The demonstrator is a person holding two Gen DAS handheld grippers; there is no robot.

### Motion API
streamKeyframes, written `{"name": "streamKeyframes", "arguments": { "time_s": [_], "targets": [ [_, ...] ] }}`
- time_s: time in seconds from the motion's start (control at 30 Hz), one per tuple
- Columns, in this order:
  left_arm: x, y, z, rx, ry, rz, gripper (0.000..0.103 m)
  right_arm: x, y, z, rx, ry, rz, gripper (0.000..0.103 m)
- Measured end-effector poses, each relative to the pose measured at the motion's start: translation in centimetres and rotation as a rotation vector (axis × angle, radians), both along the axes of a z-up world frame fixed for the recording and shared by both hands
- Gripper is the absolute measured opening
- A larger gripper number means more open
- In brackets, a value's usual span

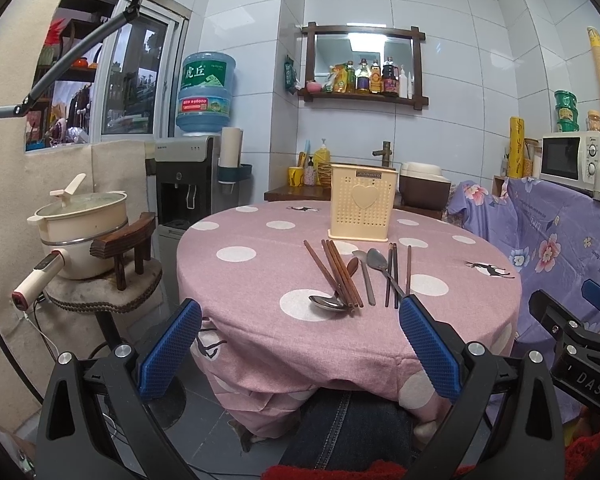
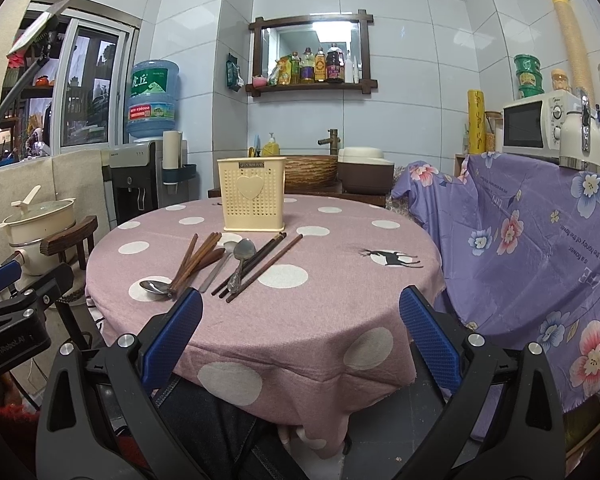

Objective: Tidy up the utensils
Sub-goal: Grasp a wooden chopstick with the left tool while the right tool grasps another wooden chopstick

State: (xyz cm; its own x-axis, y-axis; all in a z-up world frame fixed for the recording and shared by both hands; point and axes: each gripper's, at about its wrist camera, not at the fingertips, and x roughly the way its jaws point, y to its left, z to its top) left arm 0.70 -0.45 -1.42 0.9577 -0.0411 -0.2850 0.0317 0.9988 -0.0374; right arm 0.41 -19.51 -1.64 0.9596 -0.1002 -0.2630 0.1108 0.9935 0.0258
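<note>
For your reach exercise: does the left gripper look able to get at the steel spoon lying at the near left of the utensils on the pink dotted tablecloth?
Probably yes. The left gripper is open and empty, held short of the table edge, and the steel spoon lies nearest it with bare pink dotted tablecloth between. Only the brown wooden chopsticks crowd its far end.

Left: pot [image 1: 82, 216], water bottle [image 1: 205, 92]
Wall: shelf [image 1: 363, 94] with bottles
Right: microwave [image 1: 572, 158], flowered cloth [image 2: 520, 240]

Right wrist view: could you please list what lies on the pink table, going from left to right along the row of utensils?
Metal spoon → brown wooden chopsticks → flat metal handle → upright metal spoon → dark chopstick pair → single brown chopstick. The cream holder stands behind them.
</note>
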Motion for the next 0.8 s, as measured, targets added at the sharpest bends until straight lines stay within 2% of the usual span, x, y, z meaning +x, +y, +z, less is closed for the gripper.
{"name": "streamKeyframes", "arguments": {
  "time_s": [0.2,0.33,0.47,0.57,0.63,0.7,0.8],
  "targets": [
    [2.5,0.9,0.0,-0.006,0.066,-0.026,0.096,2.5,-1.2,-0.5,0.027,0.064,-0.014,0.097],
    [5.2,1.6,0.5,-0.015,0.130,-0.045,0.089,5.4,-2.1,-0.8,0.046,0.152,0.006,0.097],
    [8.7,2.2,0.9,-0.018,0.197,-0.068,0.075,8.5,-2.8,-0.5,0.045,0.194,0.020,0.097],
    [11.8,2.7,1.0,-0.048,0.277,-0.099,0.068,11.4,-3.3,0.0,0.061,0.237,0.044,0.095],
    [14.1,2.9,1.1,-0.072,0.337,-0.106,0.066,13.6,-3.7,0.2,0.081,0.265,0.057,0.093],
    [15.9,3.1,1.3,-0.098,0.364,-0.117,0.066,15.9,-3.9,0.5,0.077,0.290,0.058,0.091],
    [18.9,2.5,1.7,-0.067,0.389,-0.116,0.066,19.1,-4.2,0.8,0.096,0.339,0.076,0.086]
  ]
}}
